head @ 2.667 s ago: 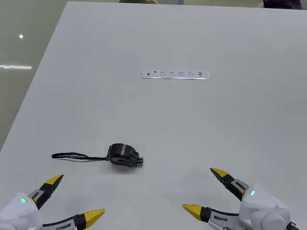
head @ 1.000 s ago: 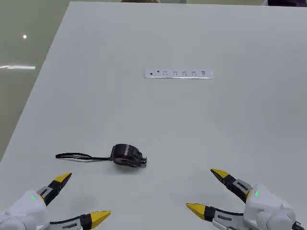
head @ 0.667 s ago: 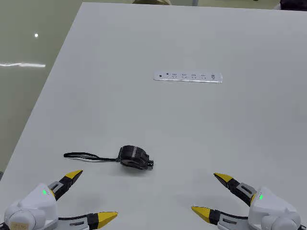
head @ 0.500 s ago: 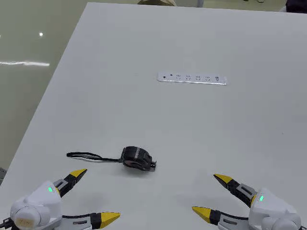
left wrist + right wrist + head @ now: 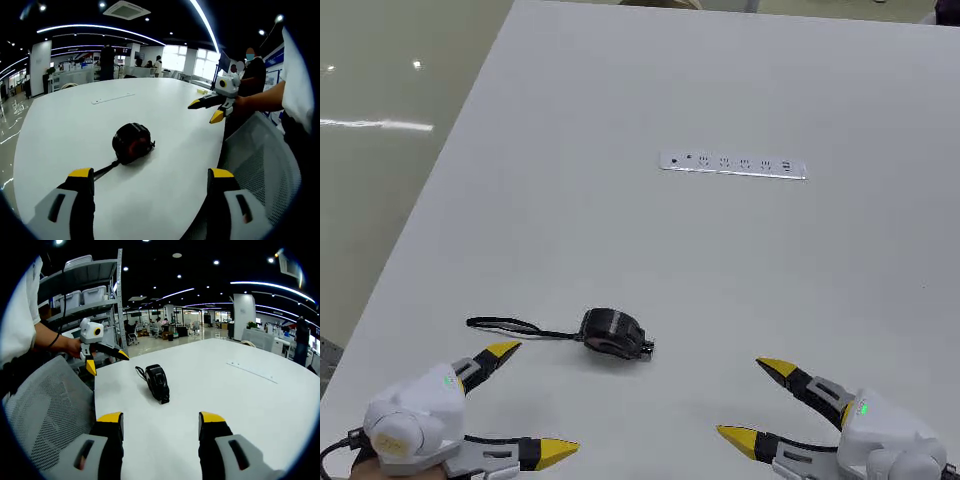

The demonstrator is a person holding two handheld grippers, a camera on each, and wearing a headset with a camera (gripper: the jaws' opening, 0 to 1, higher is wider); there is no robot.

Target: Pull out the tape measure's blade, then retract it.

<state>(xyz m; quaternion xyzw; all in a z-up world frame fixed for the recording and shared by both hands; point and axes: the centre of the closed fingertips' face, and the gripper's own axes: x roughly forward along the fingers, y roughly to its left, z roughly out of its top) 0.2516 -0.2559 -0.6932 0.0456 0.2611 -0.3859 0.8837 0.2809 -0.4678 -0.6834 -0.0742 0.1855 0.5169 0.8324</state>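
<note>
The tape measure [image 5: 613, 333] lies on the white table [image 5: 720, 260], in the near part of it, a little left of the middle in the head view. Its case is dark and round, and its end hook [image 5: 646, 349] sits at the mouth of the case, on the side that faces the right gripper [image 5: 745, 398]. A thin black strap [image 5: 505, 326] runs from the other side of the case and lies flat on the table, toward the table's left edge.

The left gripper [image 5: 540, 397] hovers just near the strap and the case, without touching them. Its 2 yellow-tipped jaws are spread wide and hold nothing. In the left gripper view the tape measure sits between these jaws, a bit ahead of the tips.

The right gripper is well apart from the tape measure, on its right side. Its 2 jaws are also spread wide and hold nothing. In the right gripper view the tape measure lies ahead of the jaws, in the gap between them.

A white power strip [image 5: 733, 165] lies flat farther back on the table, well apart from the tape measure.
</note>
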